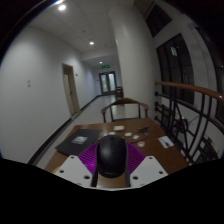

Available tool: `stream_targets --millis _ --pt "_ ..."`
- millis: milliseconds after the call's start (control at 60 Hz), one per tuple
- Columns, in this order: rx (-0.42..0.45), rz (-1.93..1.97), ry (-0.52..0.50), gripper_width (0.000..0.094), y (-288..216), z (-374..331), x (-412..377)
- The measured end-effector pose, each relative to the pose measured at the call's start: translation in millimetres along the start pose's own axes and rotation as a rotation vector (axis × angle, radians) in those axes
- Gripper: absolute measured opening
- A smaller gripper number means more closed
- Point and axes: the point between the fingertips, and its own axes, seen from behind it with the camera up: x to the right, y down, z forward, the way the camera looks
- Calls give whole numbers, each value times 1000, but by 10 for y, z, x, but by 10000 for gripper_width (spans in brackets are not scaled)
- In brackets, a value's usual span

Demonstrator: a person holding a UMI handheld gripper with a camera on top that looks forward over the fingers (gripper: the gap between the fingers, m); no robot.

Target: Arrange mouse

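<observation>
A black computer mouse (pixel 111 156) sits between my gripper's (pixel 111 160) two fingers, with the purple pads (pixel 88 157) pressing against both of its sides. It is held above the near end of a wooden table (pixel 150 150). The mouse hides the gap between the fingers. A dark mouse mat (pixel 75 145) lies on the table to the left, just beyond the left finger.
Small white papers or cards (pixel 138 130) lie on the table further ahead. A wooden chair (pixel 125 108) stands at the table's far end. A corridor with white walls and doors runs beyond. A railing and dark windows are on the right.
</observation>
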Motion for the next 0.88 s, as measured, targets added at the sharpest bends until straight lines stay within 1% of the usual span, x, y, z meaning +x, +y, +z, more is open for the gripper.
stream_targets --millis 67,100,200,267,300,333,367,417,450,483,567,600,617,633,650,683,733,783,883 --pt "3 -12 -52 371 105 26 -637" --pt "-14 -25 -70 368 303 86 -907" --pt "-129 -86 -90 371 960 358 -1431" --pt "-229 -135 -70 370 1516 485 -1554" --pt "-283 -119 -83 371 1728 497 -1632" --pt "-314 -97 -110 370 1871 508 -1730" --pt "-327 -99 -120 371 1991 484 -1776" --pt "-340 -117 -94 373 2083 521 -1733" --pt "-318 -134 -91 373 2074 552 -1728" --pt "-319 -156 -92 375 2087 538 -1725" --pt "-330 -218 -122 489 2098 530 -1727" --pt "-342 -235 -143 506 2107 518 -1732" --pt "-348 -240 -155 536 2106 525 -1734" --pt "-359 -242 -175 590 2110 484 -1744" --pt "-371 -242 -195 594 2115 441 -1760" --pt "-385 -236 -243 706 2112 337 -1792" --pt "-368 -228 -305 873 2046 180 -1798" --pt "-330 -222 -332 839 1970 62 -1710" --pt "-274 -212 -341 846 1817 -267 -1318"
